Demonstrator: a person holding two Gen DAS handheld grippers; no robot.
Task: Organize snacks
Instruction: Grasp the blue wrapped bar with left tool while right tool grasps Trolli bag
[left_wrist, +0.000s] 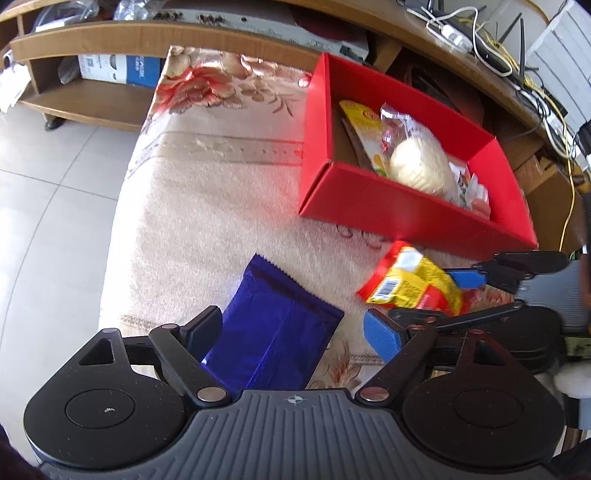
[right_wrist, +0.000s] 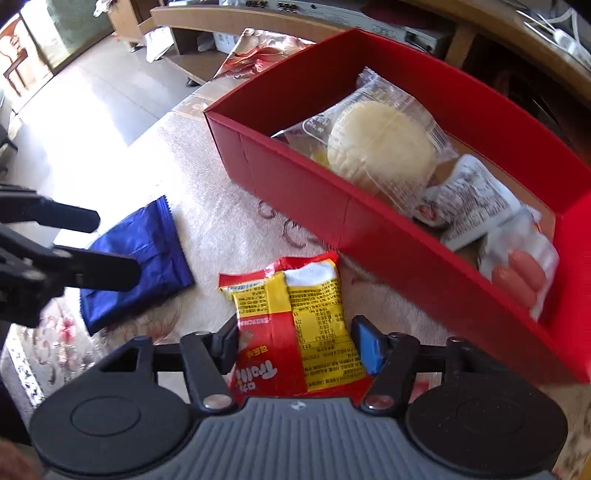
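Note:
A red box (left_wrist: 406, 218) (right_wrist: 332, 206) on the cream tablecloth holds a wrapped bun (left_wrist: 421, 162) (right_wrist: 380, 144), a yellow packet (left_wrist: 365, 122), a white sachet (right_wrist: 469, 199) and wrapped sausages (right_wrist: 521, 273). A blue foil packet (left_wrist: 273, 332) (right_wrist: 144, 254) lies between my left gripper's (left_wrist: 295, 328) open fingers. A red-and-yellow snack packet (left_wrist: 413, 280) (right_wrist: 299, 321) lies in front of the box, between my right gripper's (right_wrist: 295, 343) open fingers; the right gripper also shows in the left wrist view (left_wrist: 424, 302).
The flowered tablecloth (left_wrist: 221, 166) covers a low table whose left edge drops to a tiled floor (left_wrist: 55, 184). A wooden shelf unit (left_wrist: 110, 37) with boxes, electronics and cables (left_wrist: 480, 40) stands behind. My left gripper's fingers (right_wrist: 74, 258) show in the right wrist view.

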